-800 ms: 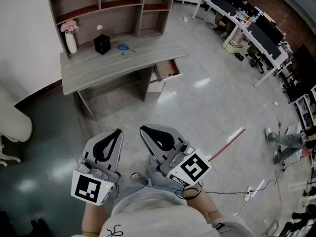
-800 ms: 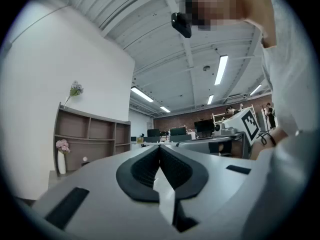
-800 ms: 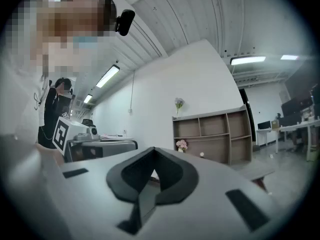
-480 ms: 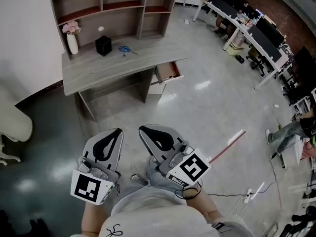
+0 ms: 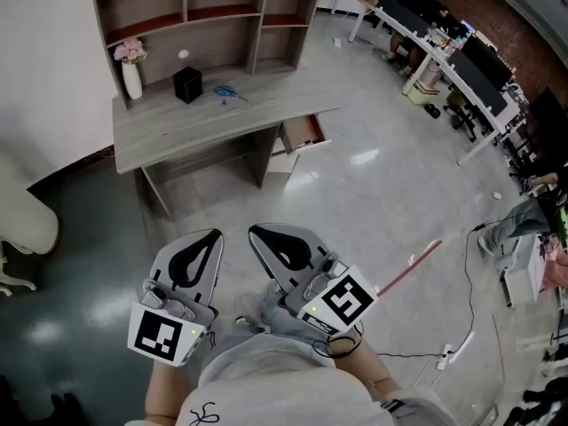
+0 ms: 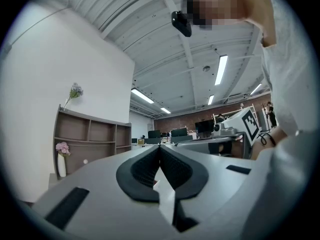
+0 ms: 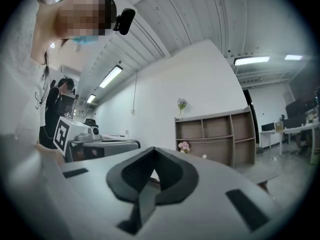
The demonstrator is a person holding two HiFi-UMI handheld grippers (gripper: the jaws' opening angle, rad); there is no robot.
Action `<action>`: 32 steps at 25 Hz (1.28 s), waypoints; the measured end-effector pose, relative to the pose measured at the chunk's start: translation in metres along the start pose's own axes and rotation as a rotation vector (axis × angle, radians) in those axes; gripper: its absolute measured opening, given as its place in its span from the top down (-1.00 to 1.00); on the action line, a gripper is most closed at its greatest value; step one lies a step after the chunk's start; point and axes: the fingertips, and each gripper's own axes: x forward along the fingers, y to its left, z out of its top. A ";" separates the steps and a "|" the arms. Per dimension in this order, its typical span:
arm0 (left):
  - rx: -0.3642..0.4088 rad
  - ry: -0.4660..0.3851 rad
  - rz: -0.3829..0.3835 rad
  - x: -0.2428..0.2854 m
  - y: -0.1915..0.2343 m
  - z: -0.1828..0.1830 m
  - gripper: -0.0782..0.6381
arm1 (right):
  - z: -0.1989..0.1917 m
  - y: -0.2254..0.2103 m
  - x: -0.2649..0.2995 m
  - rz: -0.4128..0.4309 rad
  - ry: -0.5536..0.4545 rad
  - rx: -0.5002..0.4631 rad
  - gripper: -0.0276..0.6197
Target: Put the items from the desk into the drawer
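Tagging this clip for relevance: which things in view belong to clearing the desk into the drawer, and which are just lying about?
Belong to the job: desk, black box, blue scissors, vase of pink flowers, open drawer, left gripper and right gripper, both shut and empty.

Just lying about: red-and-white pole on the floor, far office desks with monitors.

- Left gripper: I have it low, close in front of the torso, jaws pressed together, nothing between them.
- Right gripper: just beside the left, jaws likewise closed up and empty.
- Both point forward, tips near each other, not touching.
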 end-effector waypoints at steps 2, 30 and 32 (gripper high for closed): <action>-0.009 0.023 -0.006 0.001 -0.001 -0.006 0.75 | -0.001 -0.003 0.000 -0.003 -0.011 0.025 0.89; 0.029 0.023 0.193 0.184 0.106 -0.021 0.75 | -0.007 -0.187 0.100 0.237 0.003 -0.012 0.89; 0.037 0.017 0.200 0.196 0.107 -0.021 0.75 | -0.008 -0.197 0.099 0.250 0.000 -0.014 0.89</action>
